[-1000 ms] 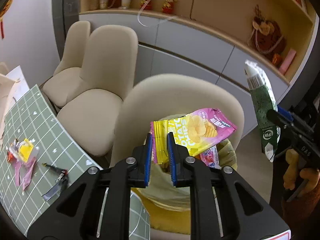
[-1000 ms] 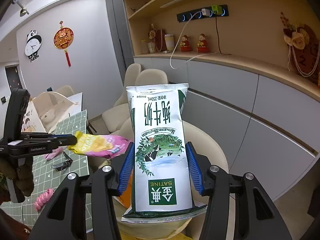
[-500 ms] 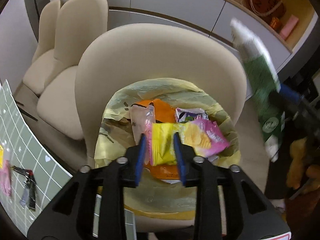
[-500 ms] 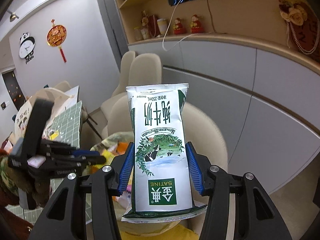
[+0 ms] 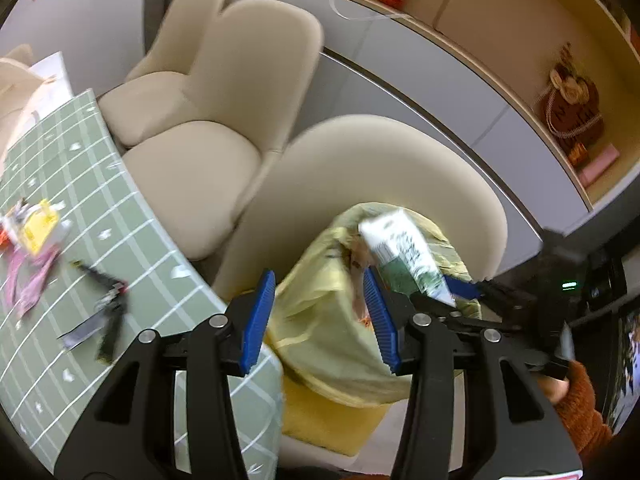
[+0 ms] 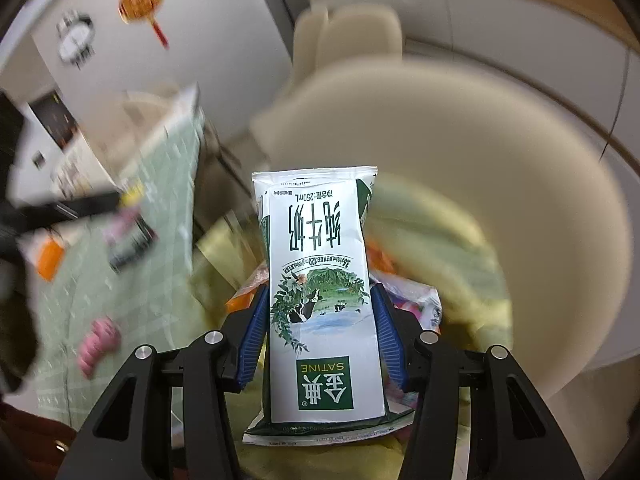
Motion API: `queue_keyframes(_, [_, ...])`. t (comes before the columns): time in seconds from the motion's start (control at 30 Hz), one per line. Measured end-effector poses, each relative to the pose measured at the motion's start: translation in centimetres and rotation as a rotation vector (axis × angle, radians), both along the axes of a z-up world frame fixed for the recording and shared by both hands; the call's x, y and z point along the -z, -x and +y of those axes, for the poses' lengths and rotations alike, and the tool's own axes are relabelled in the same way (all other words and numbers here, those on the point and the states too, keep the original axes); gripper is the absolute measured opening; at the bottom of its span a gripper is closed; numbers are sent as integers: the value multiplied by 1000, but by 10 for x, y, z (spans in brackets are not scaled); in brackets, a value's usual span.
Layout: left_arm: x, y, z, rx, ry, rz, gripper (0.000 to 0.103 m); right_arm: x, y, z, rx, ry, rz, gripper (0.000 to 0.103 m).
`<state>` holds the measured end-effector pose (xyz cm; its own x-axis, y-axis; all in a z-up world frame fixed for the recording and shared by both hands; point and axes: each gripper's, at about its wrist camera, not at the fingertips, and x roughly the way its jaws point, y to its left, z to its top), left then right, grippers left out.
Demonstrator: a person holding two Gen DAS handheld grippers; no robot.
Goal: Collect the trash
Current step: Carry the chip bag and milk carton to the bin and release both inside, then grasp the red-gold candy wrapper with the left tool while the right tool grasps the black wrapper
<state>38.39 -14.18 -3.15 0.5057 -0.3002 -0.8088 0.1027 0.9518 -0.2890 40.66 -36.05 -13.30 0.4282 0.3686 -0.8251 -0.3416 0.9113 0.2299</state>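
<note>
Wrappers lie on the green table beside the yellow bag (on a chair). The right gripper clamps the milk carton over the bag; the left gripper is opening, nothing between its jaws.

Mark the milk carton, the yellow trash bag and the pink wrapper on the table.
milk carton (image 6: 320,300), right wrist view, on its printed front face.
yellow trash bag (image 5: 316,320), left wrist view, on its outer side wall.
pink wrapper (image 6: 98,346), right wrist view, on its crumpled middle.
</note>
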Motion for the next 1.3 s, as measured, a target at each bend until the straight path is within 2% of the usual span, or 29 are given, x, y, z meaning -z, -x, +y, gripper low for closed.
queue_keyframes(0.03, [-2,2,5,-12,1,-3,45,8,-1,1,9,40,14,48])
queue_keyframes(0.17, [-2,15,32,-73,13,-3,46,24,-2,-3,45,82,72,48])
queue_keyframes(0.33, [0,32,58,-111,35,-3,46,13,5,5,42,84,54,48])
queue_keyframes(0.5, [-4,45,72,-104,37,-34,51,-3,21,4,103,89,-14,49])
queue_keyframes(0.6, [-7,55,88,-108,47,-48,53,-19,38,2,151,68,-68,55])
queue_keyframes(0.83, [-6,90,135,-142,68,-81,55,-60,81,15,212,35,-166,56])
queue_keyframes(0.97, [-3,116,179,-180,81,-85,56,-78,107,46,204,-5,-206,56])
queue_keyframes(1.3, [8,165,292,-285,52,-110,57,-102,150,144,156,17,-282,56])
